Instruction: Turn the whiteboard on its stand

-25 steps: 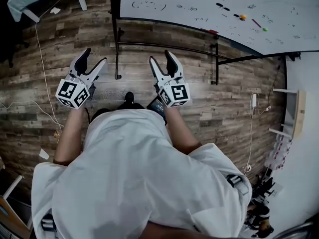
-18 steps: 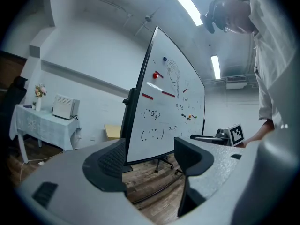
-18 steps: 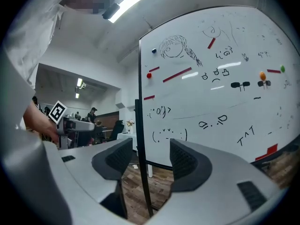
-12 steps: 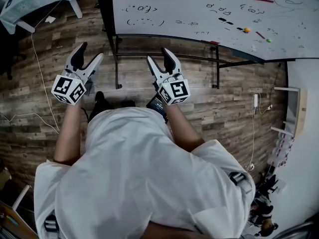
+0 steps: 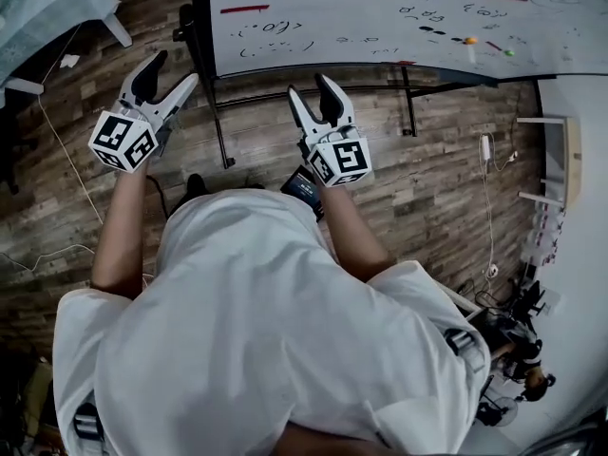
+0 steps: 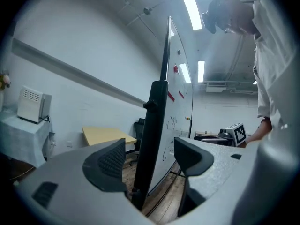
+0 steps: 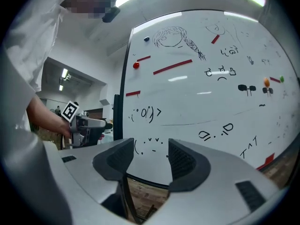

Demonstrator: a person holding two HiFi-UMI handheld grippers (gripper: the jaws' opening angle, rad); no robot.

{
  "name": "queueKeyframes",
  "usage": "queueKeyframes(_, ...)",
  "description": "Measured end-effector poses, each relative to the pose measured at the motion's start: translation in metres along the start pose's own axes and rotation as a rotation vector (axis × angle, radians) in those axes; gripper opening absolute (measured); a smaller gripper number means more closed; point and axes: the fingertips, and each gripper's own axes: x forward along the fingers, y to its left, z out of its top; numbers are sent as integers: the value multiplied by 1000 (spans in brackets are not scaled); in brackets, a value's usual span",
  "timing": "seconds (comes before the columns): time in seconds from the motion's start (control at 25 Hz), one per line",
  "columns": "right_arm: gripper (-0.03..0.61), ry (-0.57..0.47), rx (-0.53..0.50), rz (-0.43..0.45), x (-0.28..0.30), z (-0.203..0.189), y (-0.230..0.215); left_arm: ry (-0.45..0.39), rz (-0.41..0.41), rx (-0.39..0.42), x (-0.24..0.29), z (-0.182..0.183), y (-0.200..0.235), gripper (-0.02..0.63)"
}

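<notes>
Whiteboard (image 5: 380, 17) stands upright on its stand (image 5: 201, 36); left gripper (image 5: 171, 72), jaws wide, aligned with the board's side edge, apparently for a turning hold; right gripper (image 5: 312, 91), jaws closing on nothing, facing the written face.

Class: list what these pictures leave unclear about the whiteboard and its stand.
- Head view: the top of the white whiteboard is cut off by the picture edge, and its small handwriting is too small to read.
- Left gripper view: the foot of the black metal stand post is hidden behind the grey body of the left hand-held gripper.
</notes>
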Motion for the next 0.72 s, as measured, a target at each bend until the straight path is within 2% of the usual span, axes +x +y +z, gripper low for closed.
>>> queueKeyframes(0.12, 224, 7, 10, -36, -4, -2, 0, 5, -49, -2, 8, 1, 4, 307)
queueKeyframes(0.36, 222, -2, 20, -78, -8, -4, -6, 52, -218, 47, 32, 1, -8, 307)
queueKeyframes(0.72, 222, -3, 29, -142, -24, -3, -8, 90, -326, 53, 55, 2, -9, 305)
